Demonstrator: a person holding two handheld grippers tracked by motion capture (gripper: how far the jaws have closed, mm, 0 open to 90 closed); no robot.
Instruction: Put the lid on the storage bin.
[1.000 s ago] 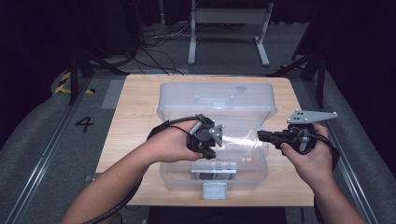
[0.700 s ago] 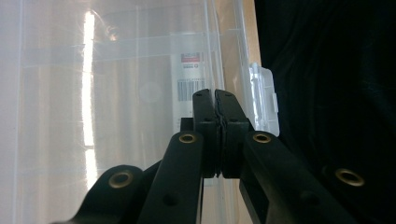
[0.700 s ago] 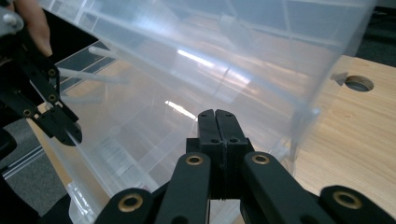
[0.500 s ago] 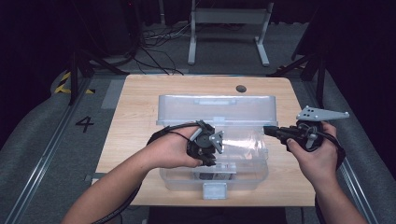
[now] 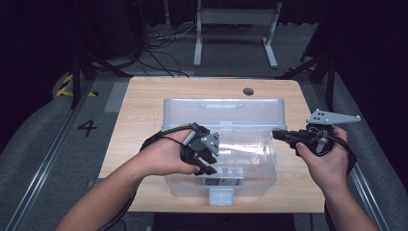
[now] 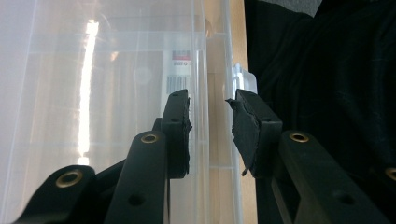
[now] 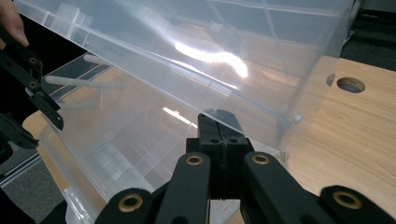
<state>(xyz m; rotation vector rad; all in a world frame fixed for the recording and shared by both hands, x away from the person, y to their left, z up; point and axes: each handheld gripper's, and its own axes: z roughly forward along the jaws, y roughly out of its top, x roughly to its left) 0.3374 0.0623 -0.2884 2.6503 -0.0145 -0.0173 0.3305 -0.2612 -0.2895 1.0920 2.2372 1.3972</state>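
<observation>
A clear plastic storage box (image 5: 250, 185) stands in the middle of the wooden table (image 5: 139, 120). Its clear lid (image 5: 221, 109) is tilted up above the open box (image 7: 116, 154). My left gripper (image 5: 208, 166) is at the box's near side, and its jaws have just been opening. They stand open astride the clear front wall (image 6: 217, 140), with no pad pressing on it. My right gripper (image 5: 276, 134) is shut at the box's right end. Its joined tips (image 7: 219, 123) sit just under the raised lid's edge (image 7: 187, 88).
A white barcode label (image 6: 180, 74) is stuck on the box near its front. The table has a round hole (image 5: 248, 91) at its far right. Beyond the table are a grey metal stand (image 5: 231, 29) and cables on the floor, with a painted 4 (image 5: 87, 127) at the left.
The left gripper has slid toward the box's near wall and its jaws have spread. The right gripper has shifted slightly right. The lid now stands tilted higher.
</observation>
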